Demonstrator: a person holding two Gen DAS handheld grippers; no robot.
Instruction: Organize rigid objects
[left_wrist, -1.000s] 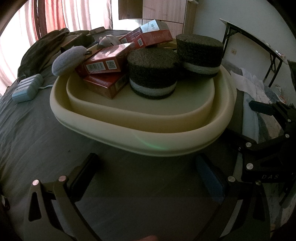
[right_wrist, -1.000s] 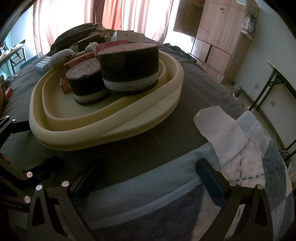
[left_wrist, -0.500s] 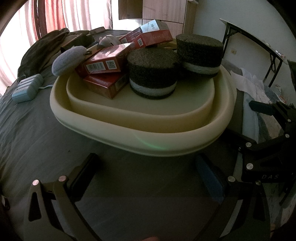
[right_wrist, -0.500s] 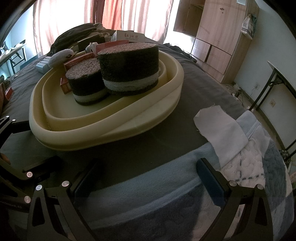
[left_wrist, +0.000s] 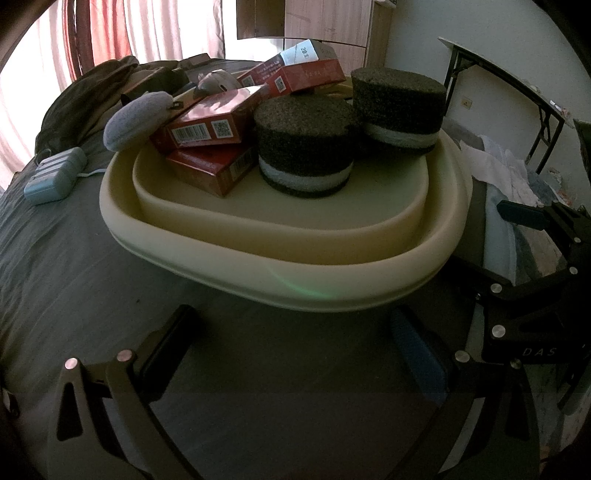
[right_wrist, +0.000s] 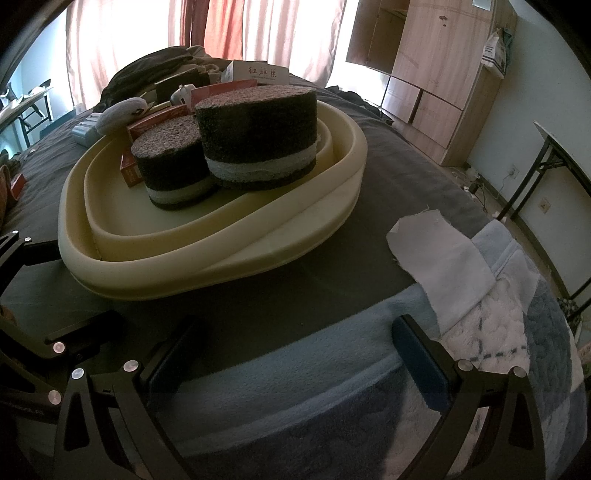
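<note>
Your left gripper (left_wrist: 295, 354) hangs low over the dark grey bedsheet (left_wrist: 74, 288), its 2 fingers spread wide with nothing between them. Your right gripper (right_wrist: 295, 354) sits the same way, fingers apart and empty, above the pale blue fleece blanket (right_wrist: 314, 398).

The landmark is the cream oval foam tray (left_wrist: 280, 280), which lies on the sheet just ahead of both grippers. Neither gripper touches it.

Inside the tray:
- 2 dark round foam pucks with a white band (left_wrist: 304, 155) stand upright, side by side; from the right wrist view they appear to touch (right_wrist: 258, 136).
- 3 red cardboard boxes (left_wrist: 210, 125) are heaped at the tray's far left, 1 tilted on top of the others.
- 1 grey oval felt pouch (left_wrist: 138, 120) rests on the tray's left rim, against the boxes.

Outside the tray:
- 1 light blue ribbed case (left_wrist: 55, 175) lies on the sheet, left of the tray and apart from it.
- 1 white cloth scrap (right_wrist: 439, 251) lies right of the tray, on the blanket's edge.
</note>
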